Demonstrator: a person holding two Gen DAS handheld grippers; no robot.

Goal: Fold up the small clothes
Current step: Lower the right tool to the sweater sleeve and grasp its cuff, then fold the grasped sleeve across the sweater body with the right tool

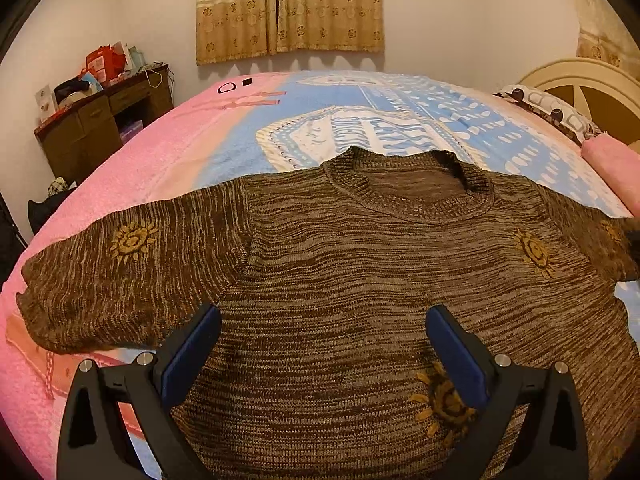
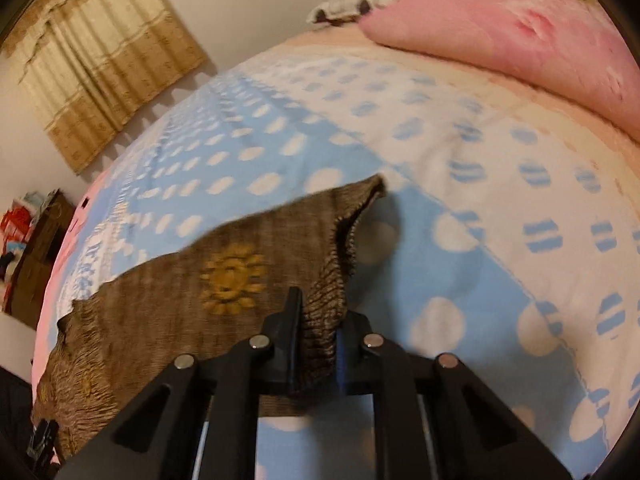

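A brown knitted sweater (image 1: 360,272) with yellow sun motifs lies flat on the bed, front up, collar away from me, both sleeves spread out. My left gripper (image 1: 322,320) hovers over its lower chest, jaws wide open, nothing between the blue pads. In the right wrist view my right gripper (image 2: 320,320) is shut on the cuff end of a sleeve (image 2: 324,320); the ribbed fabric is bunched between the jaws and lifted slightly off the blanket. A sun motif (image 2: 232,278) sits just left of the grip.
The bed carries a blue, white and pink patterned blanket (image 1: 280,128). A pink pillow (image 2: 520,36) and a headboard (image 1: 588,92) are at the right. A cluttered wooden desk (image 1: 100,120) stands at the left wall, curtains (image 1: 288,8) behind.
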